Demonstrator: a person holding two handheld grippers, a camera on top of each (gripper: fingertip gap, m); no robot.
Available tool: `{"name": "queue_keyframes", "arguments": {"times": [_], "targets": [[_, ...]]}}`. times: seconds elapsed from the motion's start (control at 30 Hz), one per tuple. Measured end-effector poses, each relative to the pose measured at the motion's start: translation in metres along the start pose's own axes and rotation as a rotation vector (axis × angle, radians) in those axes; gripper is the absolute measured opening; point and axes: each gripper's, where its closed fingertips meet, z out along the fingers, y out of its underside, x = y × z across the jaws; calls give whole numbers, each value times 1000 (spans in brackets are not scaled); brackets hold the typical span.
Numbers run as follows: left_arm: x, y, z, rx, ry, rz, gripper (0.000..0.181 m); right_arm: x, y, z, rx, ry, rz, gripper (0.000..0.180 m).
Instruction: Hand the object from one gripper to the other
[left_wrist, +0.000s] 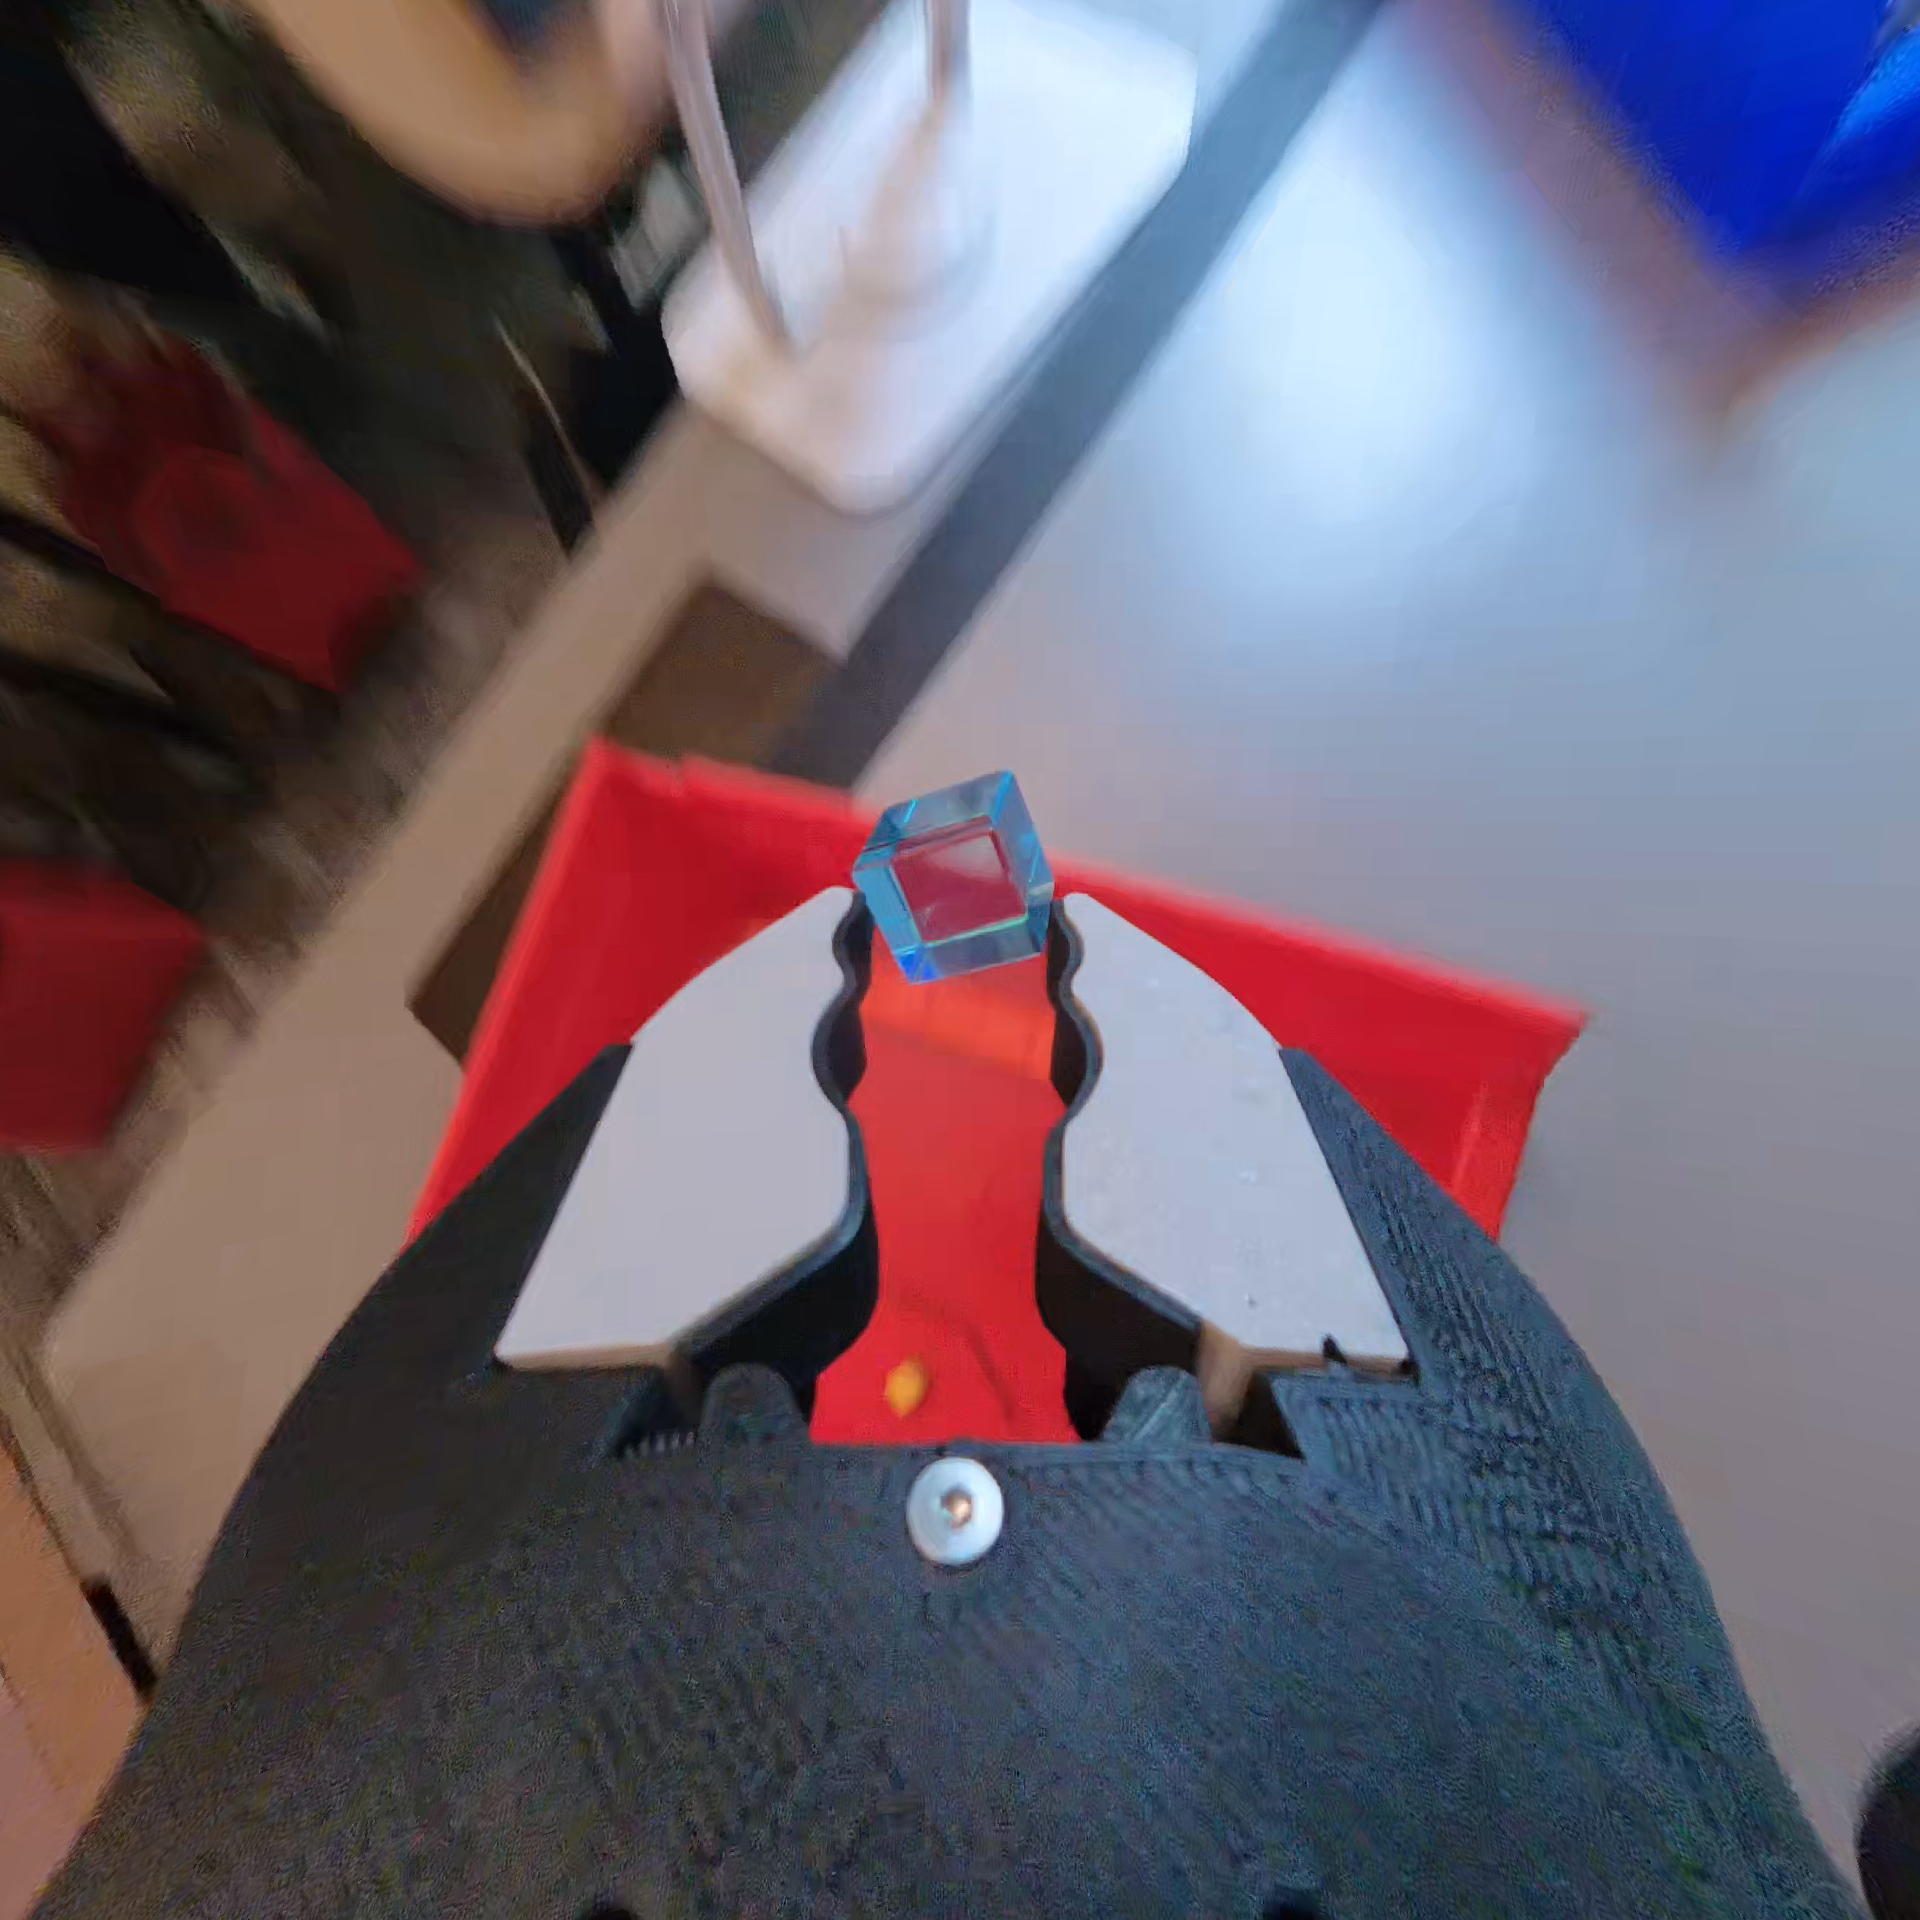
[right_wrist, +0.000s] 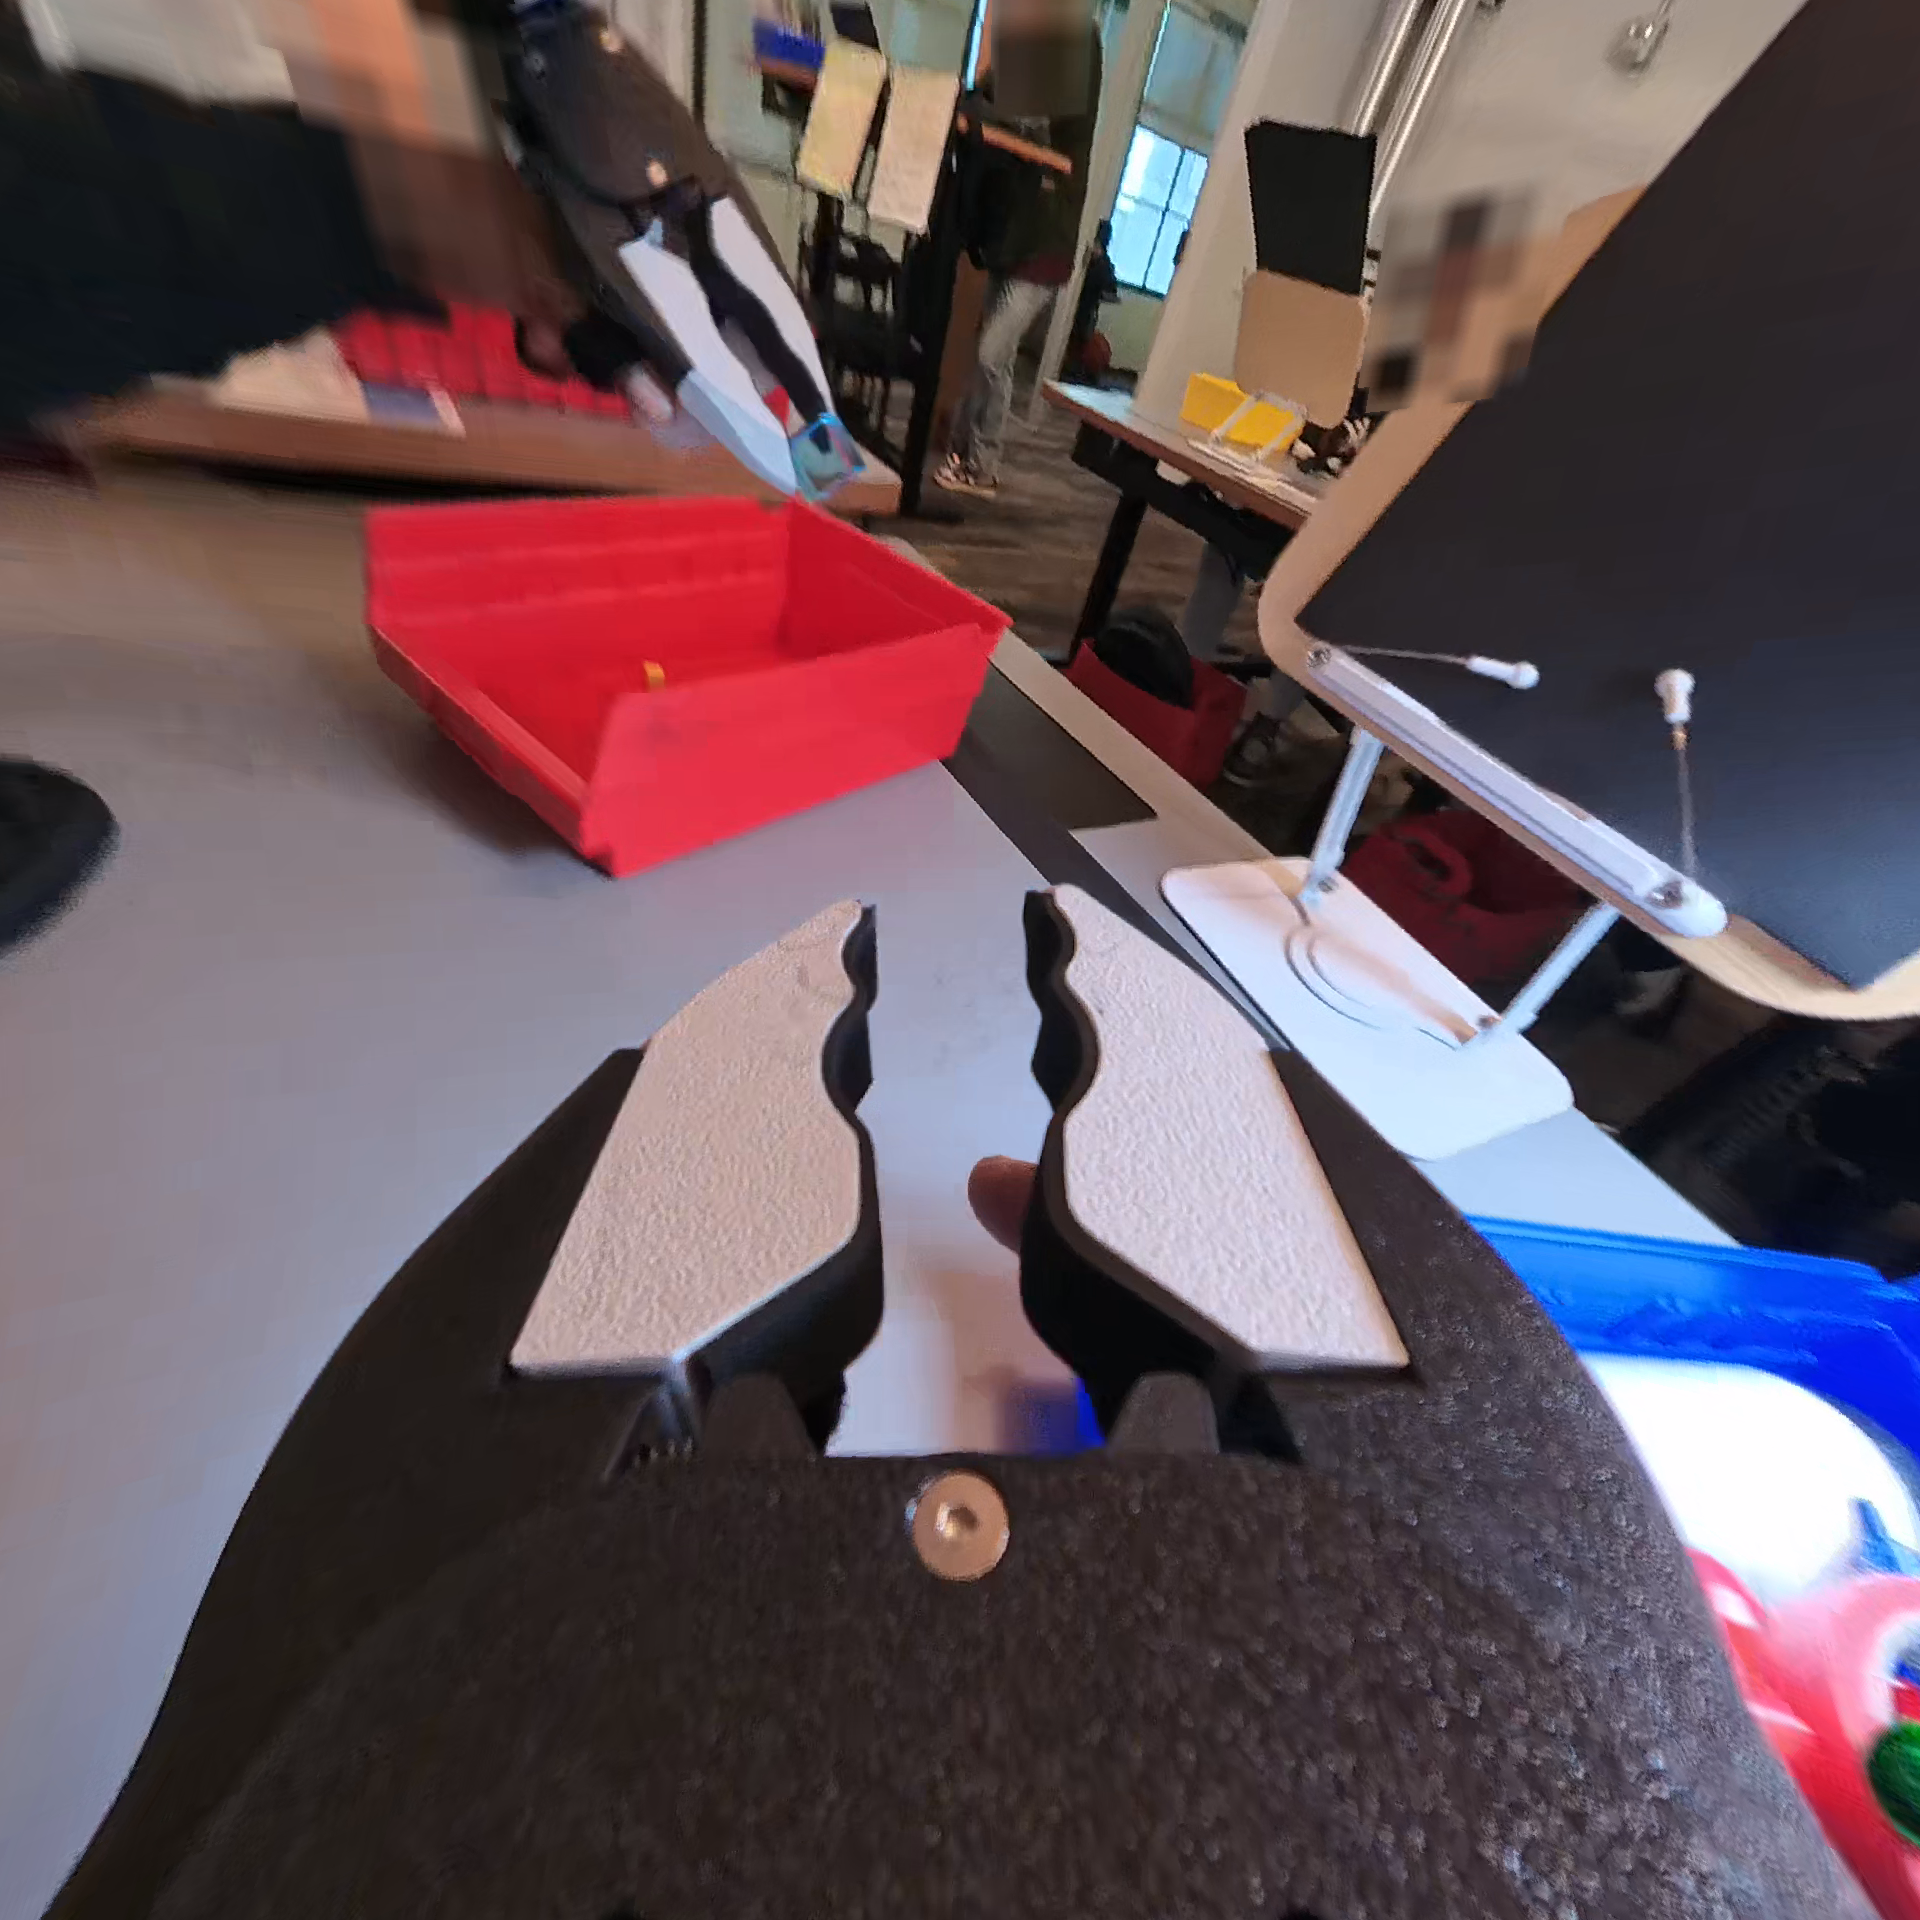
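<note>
A small clear cube with blue edges (left_wrist: 953, 878) sits pinched between the tips of my left gripper (left_wrist: 951, 914), held in the air above a red bin (left_wrist: 644, 935). In the right wrist view the left gripper (right_wrist: 805, 447) shows far off at upper middle, with the cube (right_wrist: 826, 454) at its tip above the red bin's (right_wrist: 790, 727) back corner. My right gripper (right_wrist: 948, 925) is open and empty, low over the grey table (right_wrist: 260, 987), well short of the cube.
A small yellow piece (left_wrist: 904, 1387) lies in the red bin. A blue bin (right_wrist: 1704, 1299) with a red and white item sits at the right. A white stand base (right_wrist: 1382, 1029) under a black board stands by the table's edge. People stand in the background. There is about 30 centimeters between the tips of the two grippers.
</note>
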Motion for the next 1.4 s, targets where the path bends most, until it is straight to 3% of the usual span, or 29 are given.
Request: {"name": "queue_keyframes", "arguments": {"times": [0.13, 0.3, 0.4, 0.5, 0.57, 0.63, 0.73, 0.93, 1.07, 1.13, 1.23, 1.4], "targets": [[54, -81, -43, 408, -217, 150, 33, -19, -42, 11, 122, -65, 187, 38], [111, -140, -71, 762, -513, 278, 32, -36, -100, 23, 261, -106, 383, 56], [145, -158, -66, 830, -611, 386, 32, -41, -113, 31, 261, -40, 335, 61], [178, -163, -54, 820, -697, 561, 32, -46, -102, 41, 163, 40, 204, 59], [195, -162, -47, 818, -713, 640, 32, -56, -91, 44, 122, 22, 132, 32], [202, -161, -42, 819, -703, 663, 32, -53, -88, 42, 137, 60, 20, 28], [202, -155, -36, 838, -456, 507, 32, -44, -90, 30, 128, 153, -225, 27], [208, -155, -47, 904, 423, -189, 49, -34, -80, 17, 42, 349, -830, 28], [227, -150, -33, 820, 601, -251, 53, -61, -73, 31, 89, 326, -1062, 28], [234, -145, -30, 792, 649, -228, 34, -67, -69, 36, 89, 313, -1105, 28], [231, -142, -29, 798, 560, -125, 29, -66, -65, 37, 95, 232, -959, 31], [200, -143, -35, 859, -2, 209, 29, -63, -75, 18, 103, -133, -179, 51]]}}
